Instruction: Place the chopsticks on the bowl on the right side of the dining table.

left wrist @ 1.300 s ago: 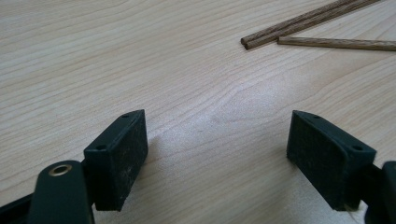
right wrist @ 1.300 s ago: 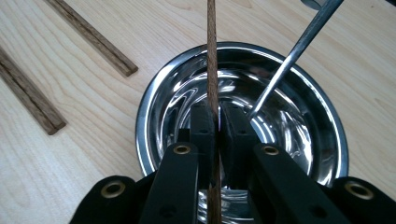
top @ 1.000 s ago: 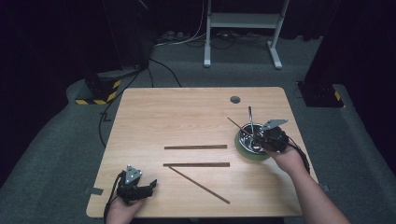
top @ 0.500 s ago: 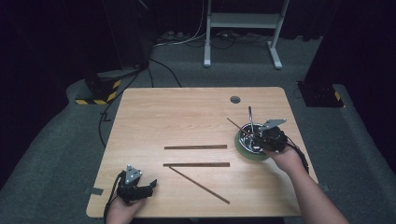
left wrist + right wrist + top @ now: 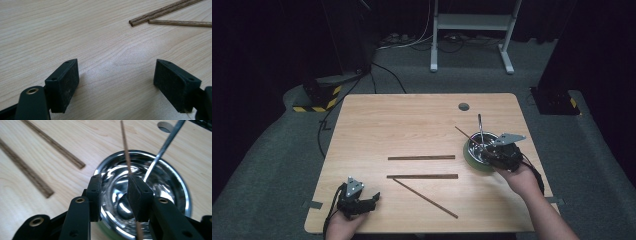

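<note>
A shiny metal bowl (image 5: pixel 470 156) (image 5: pixel 175 173) with a green base stands at the table's right. A thin wooden chopstick (image 5: pixel 463 133) (image 5: pixel 124 145) and a metal utensil (image 5: pixel 480 126) (image 5: pixel 165 144) lean in it. My right gripper (image 5: pixel 488 153) (image 5: pixel 113 185) hangs over the bowl's near side. Its jaws have just been opening; the chopstick runs along the right pad's inner face with a gap beside it, no longer pinched. My left gripper (image 5: pixel 373 198) (image 5: pixel 115 80) rests open at the front left with only bare table between its pads.
Three more wooden chopsticks lie mid-table: one (image 5: pixel 421 157) (image 5: pixel 180 23) farther back, one (image 5: pixel 422 176) level below it, one (image 5: pixel 424 198) slanting toward the front edge. A round cable hole (image 5: pixel 463 106) (image 5: pixel 165 125) sits at the back right.
The right gripper has shifted a little at the bowl, and the chopstick stays leaning there. The left hand has kept still.
</note>
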`<state>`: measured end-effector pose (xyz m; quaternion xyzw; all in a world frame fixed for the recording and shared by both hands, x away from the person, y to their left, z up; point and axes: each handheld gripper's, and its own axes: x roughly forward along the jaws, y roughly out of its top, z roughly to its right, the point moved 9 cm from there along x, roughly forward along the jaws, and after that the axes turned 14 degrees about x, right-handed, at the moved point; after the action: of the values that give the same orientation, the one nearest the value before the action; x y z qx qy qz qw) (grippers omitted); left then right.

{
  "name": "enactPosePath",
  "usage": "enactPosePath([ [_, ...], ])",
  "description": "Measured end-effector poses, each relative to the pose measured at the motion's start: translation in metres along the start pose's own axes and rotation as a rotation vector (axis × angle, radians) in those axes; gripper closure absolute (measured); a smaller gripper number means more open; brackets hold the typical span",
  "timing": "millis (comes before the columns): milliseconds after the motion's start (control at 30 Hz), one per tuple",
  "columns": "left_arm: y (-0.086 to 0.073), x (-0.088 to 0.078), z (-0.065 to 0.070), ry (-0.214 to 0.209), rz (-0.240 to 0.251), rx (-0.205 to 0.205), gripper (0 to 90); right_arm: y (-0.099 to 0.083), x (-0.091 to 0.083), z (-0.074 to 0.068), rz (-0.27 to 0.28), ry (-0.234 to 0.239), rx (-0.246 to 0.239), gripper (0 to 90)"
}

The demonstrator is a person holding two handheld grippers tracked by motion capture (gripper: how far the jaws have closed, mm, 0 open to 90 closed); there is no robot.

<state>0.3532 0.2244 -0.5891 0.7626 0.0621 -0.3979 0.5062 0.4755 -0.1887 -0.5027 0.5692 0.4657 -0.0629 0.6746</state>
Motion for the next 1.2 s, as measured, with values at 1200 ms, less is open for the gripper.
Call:
enactPosePath([
  [1200,0.0,0.0,0.0,0.001,0.002,-0.001,20.4,-0.061,0.034,-0.127,-0.076,0.157,-0.081,62.8],
])
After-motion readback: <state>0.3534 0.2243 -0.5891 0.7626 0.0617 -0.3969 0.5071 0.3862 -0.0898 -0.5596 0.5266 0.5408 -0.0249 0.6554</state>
